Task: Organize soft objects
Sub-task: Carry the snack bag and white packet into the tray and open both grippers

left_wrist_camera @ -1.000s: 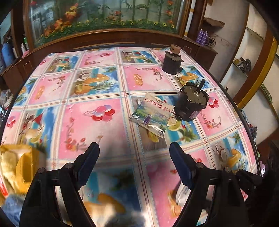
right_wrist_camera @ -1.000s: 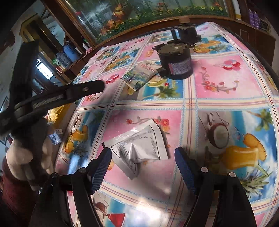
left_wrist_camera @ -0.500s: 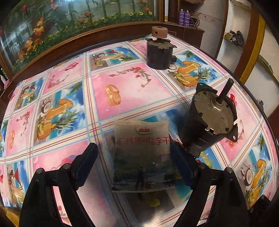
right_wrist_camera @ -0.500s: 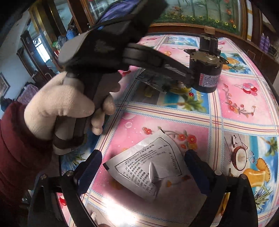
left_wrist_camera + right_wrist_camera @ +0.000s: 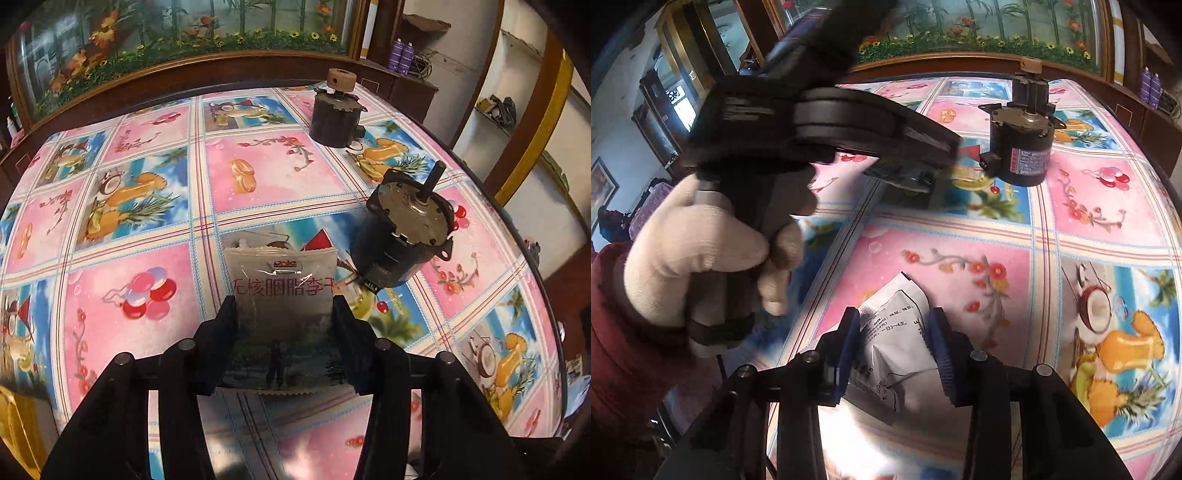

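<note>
A snack packet [image 5: 284,295] with a landscape print and red characters sits between the fingers of my left gripper [image 5: 284,325], which is shut on its sides. In the right wrist view the same packet [image 5: 905,177] shows under the left gripper's fingers [image 5: 923,144], with a shadow on the cloth below it. My right gripper [image 5: 895,343] is shut on a white sachet [image 5: 897,332] with black print. The sachet's far corner sticks out past the blue pads [image 5: 940,347].
Two dark motors stand on the fruit-print tablecloth [image 5: 147,295]: one with a shaft [image 5: 402,236] just right of the snack packet, one with a cork-coloured cap [image 5: 334,118] farther back. A gloved hand [image 5: 698,251] in a maroon sleeve holds the left gripper. Something yellow [image 5: 14,424] lies at the table's left edge.
Both grippers went from wide open to shut. The left one moved forward and closed on the snack packet; the right one moved down and closed on the white sachet.
</note>
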`<state>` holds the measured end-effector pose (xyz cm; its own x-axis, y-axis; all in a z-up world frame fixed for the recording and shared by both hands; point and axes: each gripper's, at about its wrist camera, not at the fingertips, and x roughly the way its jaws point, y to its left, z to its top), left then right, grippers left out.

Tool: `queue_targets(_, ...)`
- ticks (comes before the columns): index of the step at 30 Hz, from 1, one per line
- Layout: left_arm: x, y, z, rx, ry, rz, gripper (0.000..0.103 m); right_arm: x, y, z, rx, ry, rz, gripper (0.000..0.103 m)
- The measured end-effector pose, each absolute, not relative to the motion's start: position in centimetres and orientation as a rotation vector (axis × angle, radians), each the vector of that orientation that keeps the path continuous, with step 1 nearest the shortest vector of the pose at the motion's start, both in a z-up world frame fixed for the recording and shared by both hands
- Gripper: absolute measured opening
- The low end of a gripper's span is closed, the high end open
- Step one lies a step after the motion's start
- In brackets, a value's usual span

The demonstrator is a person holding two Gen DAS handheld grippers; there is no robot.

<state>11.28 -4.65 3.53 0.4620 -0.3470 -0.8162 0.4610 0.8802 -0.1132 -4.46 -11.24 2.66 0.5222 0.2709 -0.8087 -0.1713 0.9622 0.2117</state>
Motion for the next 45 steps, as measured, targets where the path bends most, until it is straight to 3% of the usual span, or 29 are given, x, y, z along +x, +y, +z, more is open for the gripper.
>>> queue_targets(15, -1.9, 12.1, 12.3, -0.134, 0.787, -0.387, 0.048, -8.7, -9.0, 7.7, 0.114, 0.885, 0.359, 0.039)
queue_targets(26, -7.7, 25.2, 10.8, -0.217, 0.781, -0.121, 0.049, -5.7, 1.7, 10.8, 0.042, 0.868, 0.544, 0.039)
queue_targets(34, -8.9, 25.3, 5.8, -0.187, 0.848, -0.158, 0.051, 0.8, 9.9, 10.2, 0.007, 0.934, 0.605, 0.039)
queue_targets(41, -9.9, 24.4, 4.7, -0.076, 0.821, -0.125, 0.058, 7.9, 14.8, 6.5, 0.015, 1.045, 0.569, 0.039)
queue_targets(45, -10.6, 24.6, 4.9, -0.06, 0.821, -0.137, 0.067, 9.7, 16.2, 4.8, 0.004, 1.057, 0.557, 0.049)
